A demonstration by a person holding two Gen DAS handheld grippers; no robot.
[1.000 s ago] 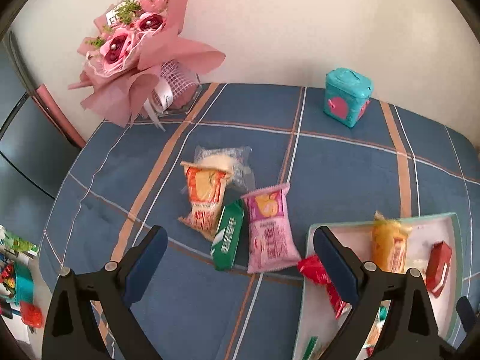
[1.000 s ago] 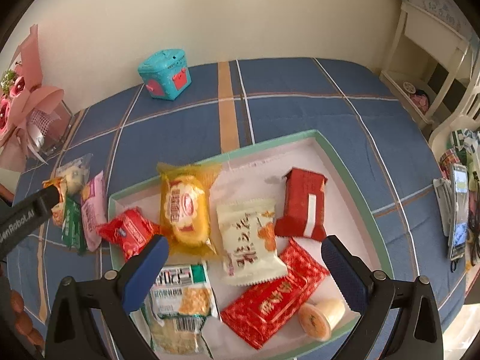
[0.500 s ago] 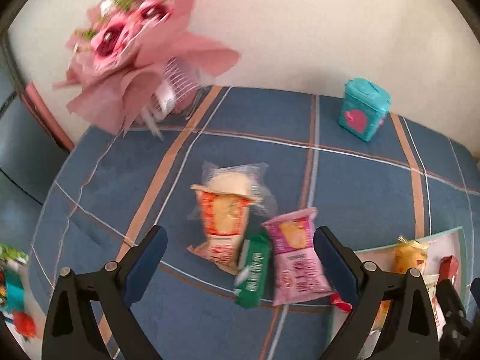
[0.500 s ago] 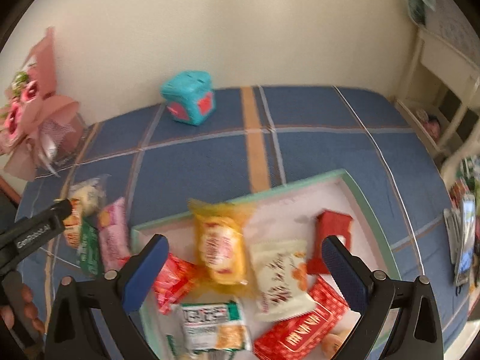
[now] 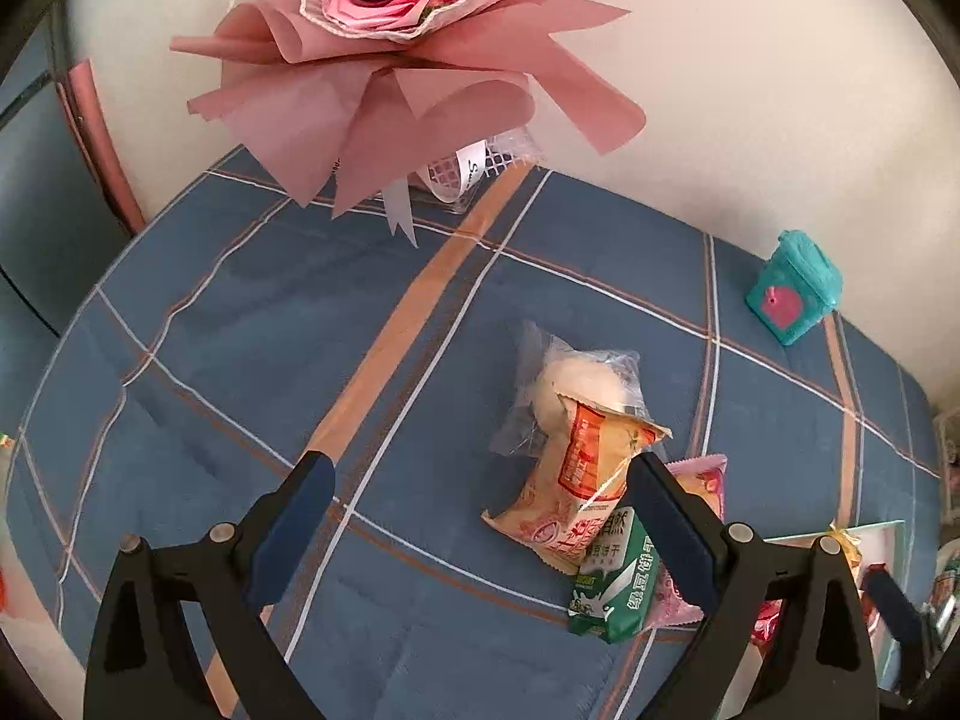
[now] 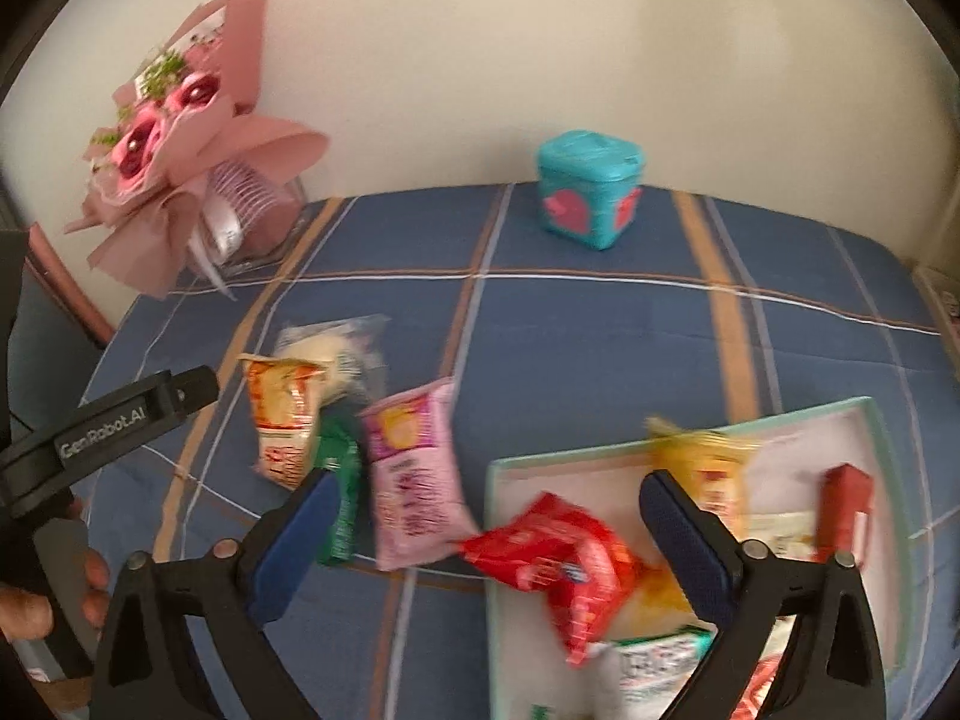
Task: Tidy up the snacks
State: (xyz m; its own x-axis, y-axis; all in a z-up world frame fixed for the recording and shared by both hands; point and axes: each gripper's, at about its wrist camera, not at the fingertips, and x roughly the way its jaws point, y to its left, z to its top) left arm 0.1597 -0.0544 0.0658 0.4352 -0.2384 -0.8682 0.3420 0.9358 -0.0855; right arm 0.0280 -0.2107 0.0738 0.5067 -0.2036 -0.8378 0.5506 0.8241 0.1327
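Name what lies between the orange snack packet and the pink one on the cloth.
A green packet lies between the orange packet and the pink packet, its upper end tucked against the orange one. The right wrist view shows this best.

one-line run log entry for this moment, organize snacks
phase: reaching | left tool: open, empty | right tool: jaws just closing a little, empty, over pink packet | tray: part filled | loose snacks: on tablecloth
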